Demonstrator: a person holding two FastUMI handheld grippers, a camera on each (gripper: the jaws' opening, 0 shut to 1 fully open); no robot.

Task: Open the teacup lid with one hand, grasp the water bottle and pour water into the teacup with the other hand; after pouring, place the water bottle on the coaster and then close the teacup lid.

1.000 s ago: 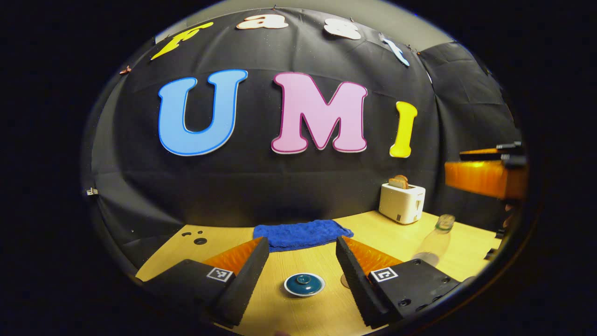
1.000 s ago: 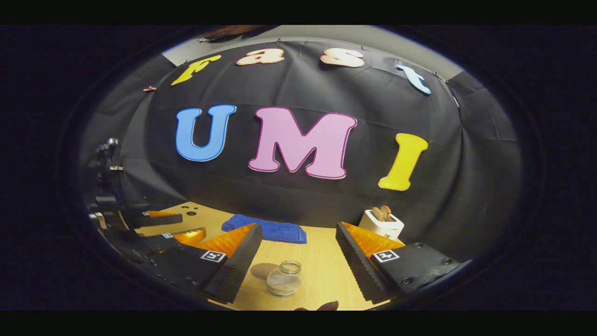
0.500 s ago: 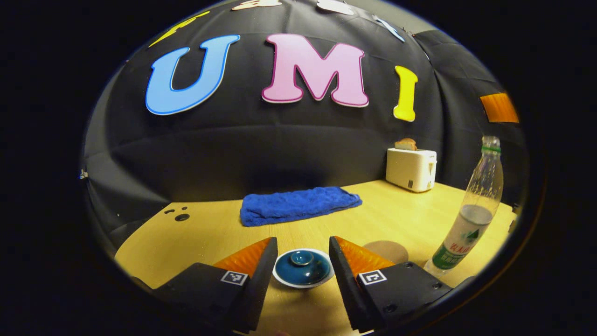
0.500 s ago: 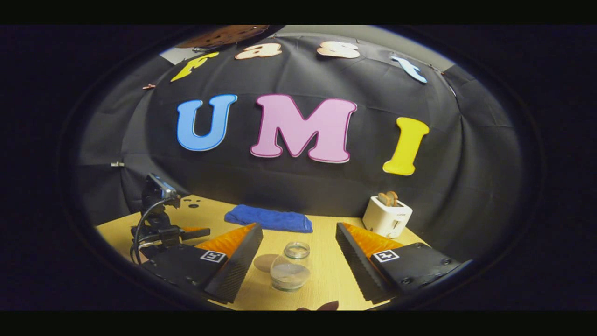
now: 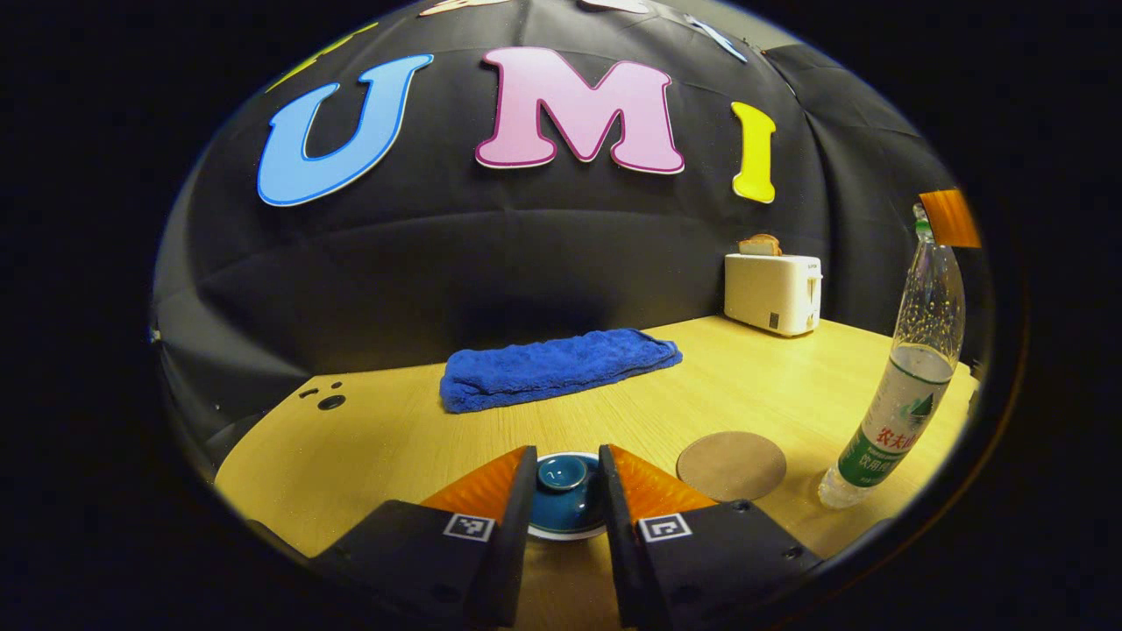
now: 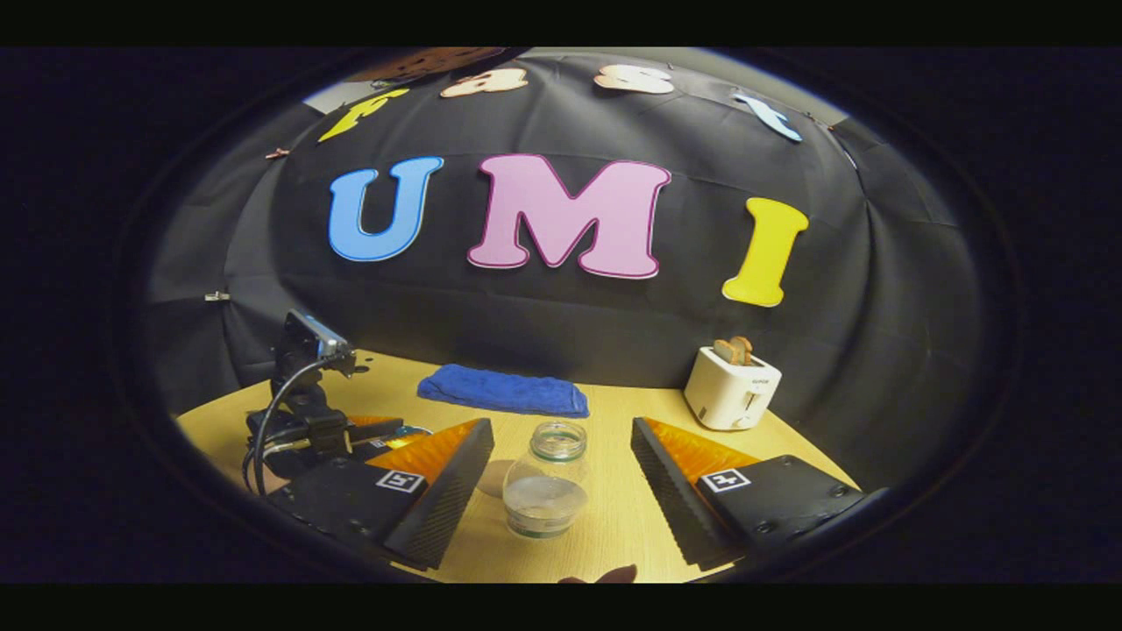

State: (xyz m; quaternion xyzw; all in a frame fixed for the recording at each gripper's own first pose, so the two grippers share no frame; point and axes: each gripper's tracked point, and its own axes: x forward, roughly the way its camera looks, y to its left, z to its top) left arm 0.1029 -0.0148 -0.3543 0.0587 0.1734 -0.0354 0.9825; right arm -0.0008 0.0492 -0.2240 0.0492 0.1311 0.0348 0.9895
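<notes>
Since a second ago, the left gripper (image 5: 561, 491) has dropped low and narrowed its fingers around the teacup lid (image 5: 562, 493), which now sits between them at the near edge of the table (image 5: 386, 438); whether both fingers already press on the lid cannot be told. In the right gripper view, the right gripper (image 6: 561, 478) has also come lower, and its fingers stand wide apart on either side of the water bottle (image 6: 545, 482) without touching it.

Step in hand, as judged: opening the teacup, the first step of the task. The lid rests flat on the cup, knob up. The next move calls for the fingers to close fully on the lid and lift it straight up, clear of the rim, before any pouring.

In the left gripper view the water bottle (image 5: 903, 368) stands upright at the right of the table, long axis vertical, open neck pointing up, partly filled. The coaster (image 5: 731, 465) lies flat between lid and bottle, near both and touching neither. Farther back lie a blue towel (image 5: 557, 368) and, at the far right, a toaster (image 5: 772, 293).
</notes>
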